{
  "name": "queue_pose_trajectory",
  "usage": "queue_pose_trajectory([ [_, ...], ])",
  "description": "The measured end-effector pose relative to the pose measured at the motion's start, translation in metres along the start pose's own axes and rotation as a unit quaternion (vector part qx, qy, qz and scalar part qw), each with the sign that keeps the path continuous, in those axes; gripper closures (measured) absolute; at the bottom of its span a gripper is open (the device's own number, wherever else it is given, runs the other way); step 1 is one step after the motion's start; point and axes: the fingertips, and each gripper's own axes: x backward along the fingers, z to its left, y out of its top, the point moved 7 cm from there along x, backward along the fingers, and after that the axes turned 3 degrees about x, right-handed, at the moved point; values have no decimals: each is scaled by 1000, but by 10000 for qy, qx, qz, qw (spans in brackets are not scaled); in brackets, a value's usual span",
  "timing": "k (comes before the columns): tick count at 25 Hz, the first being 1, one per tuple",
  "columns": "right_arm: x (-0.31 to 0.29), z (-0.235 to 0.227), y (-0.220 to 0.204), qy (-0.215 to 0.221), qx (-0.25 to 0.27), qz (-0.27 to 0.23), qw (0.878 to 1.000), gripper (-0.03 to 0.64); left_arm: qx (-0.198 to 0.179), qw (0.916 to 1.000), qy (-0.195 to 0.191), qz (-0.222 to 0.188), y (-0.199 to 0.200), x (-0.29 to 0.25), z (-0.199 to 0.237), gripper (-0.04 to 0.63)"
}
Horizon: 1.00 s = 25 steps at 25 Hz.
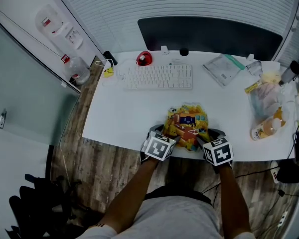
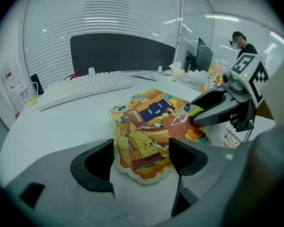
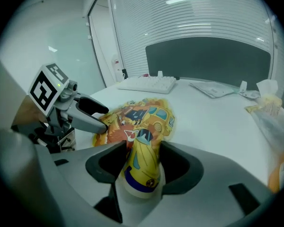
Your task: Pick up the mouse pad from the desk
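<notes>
The mouse pad, printed with bright yellow and orange cartoon figures, lies at the front edge of the white desk. My left gripper sits at its near left corner. In the left gripper view the pad lies flat between the wide-apart jaws of this gripper, which is open. My right gripper is at the near right corner. In the right gripper view the pad's edge is buckled up into a ridge, and the right gripper is shut on it.
A white keyboard lies behind the pad, with a red object at its left. A clear plastic sleeve, plastic bags and a bottle crowd the desk's right side. A dark panel stands at the back.
</notes>
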Motion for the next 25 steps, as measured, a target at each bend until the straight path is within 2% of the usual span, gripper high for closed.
queue_pose_trajectory([
  [3, 6, 4, 3, 138, 63, -254, 9996, 419, 1, 9999, -48, -104, -1, 0, 2, 223],
  [7, 15, 12, 9, 116, 515, -687, 9962, 461, -165, 9994, -147, -255, 0, 1, 6, 224],
  [11, 24, 17, 14, 72, 1089, -1180, 9870, 482, -343, 9977, -271, -522, 6, 7, 17, 222],
  [16, 37, 17, 13, 337, 1334, -1639, 9768, 488, -381, 9938, -668, -800, 12, 19, 37, 222],
  [19, 44, 13, 10, 527, 1409, -1802, 9721, 489, -499, 9882, -1062, -988, 15, 24, 42, 222],
  [22, 49, 11, 10, 728, 1375, -1937, 9686, 491, -662, 9780, -1590, -1179, 20, 27, 37, 222],
  [25, 51, 11, 10, 883, 1300, -2001, 9671, 491, -762, 9696, -1931, -1298, 22, 29, 29, 222],
])
